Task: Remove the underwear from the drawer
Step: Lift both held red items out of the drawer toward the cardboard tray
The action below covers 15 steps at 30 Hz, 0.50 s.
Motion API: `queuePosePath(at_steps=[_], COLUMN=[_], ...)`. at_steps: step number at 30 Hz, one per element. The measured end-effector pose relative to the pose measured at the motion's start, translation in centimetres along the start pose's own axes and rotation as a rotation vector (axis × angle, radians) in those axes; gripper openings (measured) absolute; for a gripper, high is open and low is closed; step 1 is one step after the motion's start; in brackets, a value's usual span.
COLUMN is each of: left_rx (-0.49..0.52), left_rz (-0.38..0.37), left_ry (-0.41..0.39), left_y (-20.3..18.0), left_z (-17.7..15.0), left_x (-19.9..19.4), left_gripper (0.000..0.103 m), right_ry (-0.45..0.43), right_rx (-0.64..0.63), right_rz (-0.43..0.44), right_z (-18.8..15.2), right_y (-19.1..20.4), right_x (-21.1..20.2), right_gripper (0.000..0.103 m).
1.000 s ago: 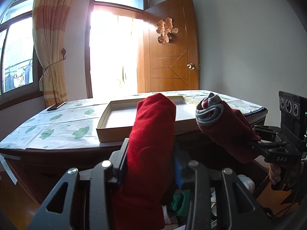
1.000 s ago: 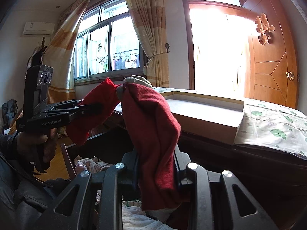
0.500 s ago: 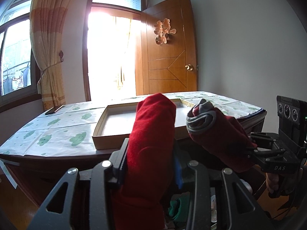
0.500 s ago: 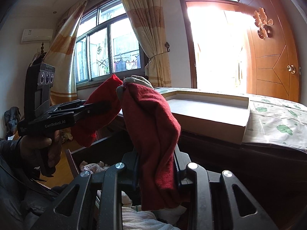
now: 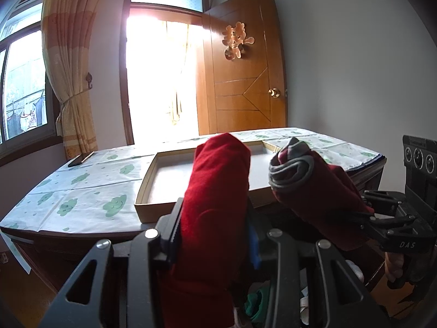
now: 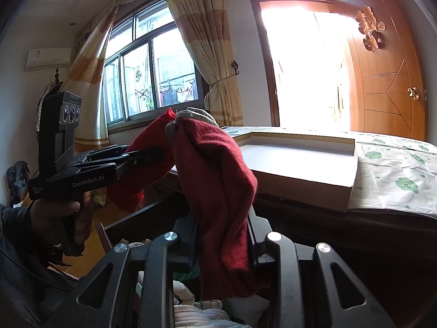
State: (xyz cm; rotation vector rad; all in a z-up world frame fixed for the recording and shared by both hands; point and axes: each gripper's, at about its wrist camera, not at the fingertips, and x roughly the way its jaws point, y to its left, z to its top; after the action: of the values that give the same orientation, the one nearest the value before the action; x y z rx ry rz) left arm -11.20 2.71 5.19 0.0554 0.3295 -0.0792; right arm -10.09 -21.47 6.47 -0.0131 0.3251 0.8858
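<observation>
Both grippers are pinching the red underwear [image 5: 215, 191] in their jaws, holding it up over the open drawer [image 6: 142, 216]. The tabletop [image 5: 82, 191] is lying just ahead, probably closer to the left gripper [image 5: 213, 235].

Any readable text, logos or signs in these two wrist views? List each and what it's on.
"GenRobot.AI": side of the left gripper.
"DAS": side of the right gripper.
Small print left of the logo, and on top of both camera housings: too small to read.
Door ornament: a decorative character; strokes too blurred to read.
</observation>
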Motion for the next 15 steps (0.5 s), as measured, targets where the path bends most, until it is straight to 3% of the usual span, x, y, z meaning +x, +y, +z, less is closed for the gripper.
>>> queuePosePath(at_steps=[15], left_rx=[-0.031], left_rz=[0.012], left_ry=[0.02], left_y=[1.1], left_z=[2.1], left_x=[1.1], left_gripper=[0.038], right_ry=[-0.019], right_rx=[0.03], right_rz=[-0.001], right_z=[2.2], right_y=[-0.7], right_x=[-0.3], right_gripper=[0.03])
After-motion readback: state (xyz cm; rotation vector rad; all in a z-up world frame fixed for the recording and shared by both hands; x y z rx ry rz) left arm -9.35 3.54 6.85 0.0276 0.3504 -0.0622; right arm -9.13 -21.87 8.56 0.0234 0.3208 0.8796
